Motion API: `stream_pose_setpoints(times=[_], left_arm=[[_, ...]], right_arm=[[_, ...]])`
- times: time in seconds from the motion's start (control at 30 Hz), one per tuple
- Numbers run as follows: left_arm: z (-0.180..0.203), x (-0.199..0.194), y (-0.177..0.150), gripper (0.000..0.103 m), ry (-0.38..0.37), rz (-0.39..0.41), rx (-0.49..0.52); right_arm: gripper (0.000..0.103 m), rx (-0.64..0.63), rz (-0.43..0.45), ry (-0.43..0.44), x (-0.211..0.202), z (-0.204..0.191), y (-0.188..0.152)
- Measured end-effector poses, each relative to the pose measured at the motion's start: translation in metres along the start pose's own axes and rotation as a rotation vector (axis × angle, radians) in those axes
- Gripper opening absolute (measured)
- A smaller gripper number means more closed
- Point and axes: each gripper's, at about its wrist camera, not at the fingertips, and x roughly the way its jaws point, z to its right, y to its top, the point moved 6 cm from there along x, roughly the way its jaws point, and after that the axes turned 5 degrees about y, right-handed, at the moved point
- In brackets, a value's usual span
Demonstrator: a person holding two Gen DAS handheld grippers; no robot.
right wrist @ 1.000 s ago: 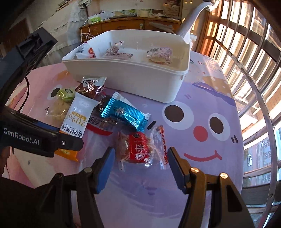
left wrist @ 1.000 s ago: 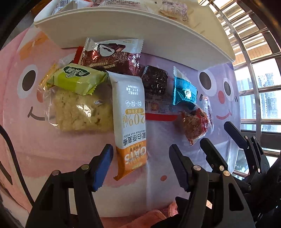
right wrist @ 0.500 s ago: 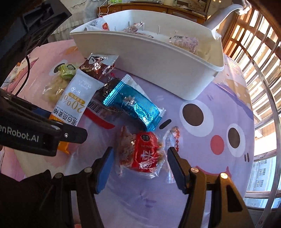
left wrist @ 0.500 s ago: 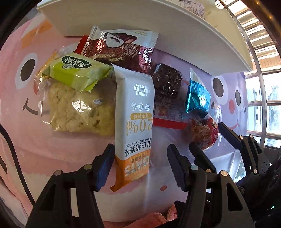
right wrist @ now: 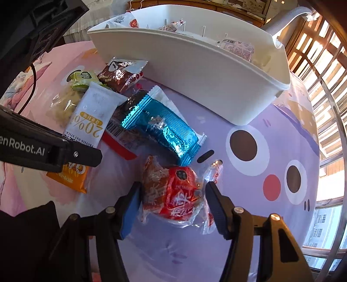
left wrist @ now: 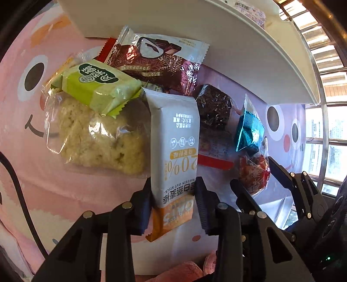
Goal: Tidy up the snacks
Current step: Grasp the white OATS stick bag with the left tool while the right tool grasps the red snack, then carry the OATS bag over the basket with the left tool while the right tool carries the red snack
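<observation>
Left gripper (left wrist: 173,204) had just closed onto the oat bar (left wrist: 175,151); right gripper (right wrist: 171,208) straddled the red packet (right wrist: 173,193), unclenched. Next, probably: lift into the white bin (right wrist: 195,71).

Sunlit barred window (right wrist: 325,91) at right; perhaps a wooden sideboard (right wrist: 216,5) behind.

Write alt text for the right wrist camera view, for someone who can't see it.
The right gripper straddles a red snack packet on a cartoon tablecloth, pads not yet pressing. Behind lie a blue packet, an oat bar and a white bin.
</observation>
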Motion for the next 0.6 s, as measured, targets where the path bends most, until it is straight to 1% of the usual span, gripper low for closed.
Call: stream_pose_setpoints(times=[0.2,0.3,0.47,0.5,0.53,0.6], left_arm=[[-0.005,-0.003,-0.002,0.034,-0.012,-0.012,0.003],[-0.010,-0.011,-0.004,0.033,-0.016,-0.002,0.016],[-0.012,-0.030,-0.008,0.032,-0.017,0.028,0.063],[-0.012,-0.033,-0.009,0.023,-0.019,0.036,0.073],[-0.011,-0.037,-0.010,0.016,-0.022,0.040,0.084],[-0.011,-0.044,-0.012,0.016,-0.028,0.049,0.107]], right_arm=[[0.057,0.003,-0.017,-0.013,0.000,-0.003,0.001],[0.055,0.023,-0.015,-0.014,-0.002,-0.003,0.001],[0.055,0.055,-0.037,-0.023,-0.004,-0.003,-0.002],[0.055,0.067,-0.041,-0.020,-0.005,-0.002,-0.003],[0.055,0.080,-0.042,-0.018,-0.006,-0.002,-0.004],[0.055,0.106,-0.046,-0.016,-0.010,0.000,-0.007]])
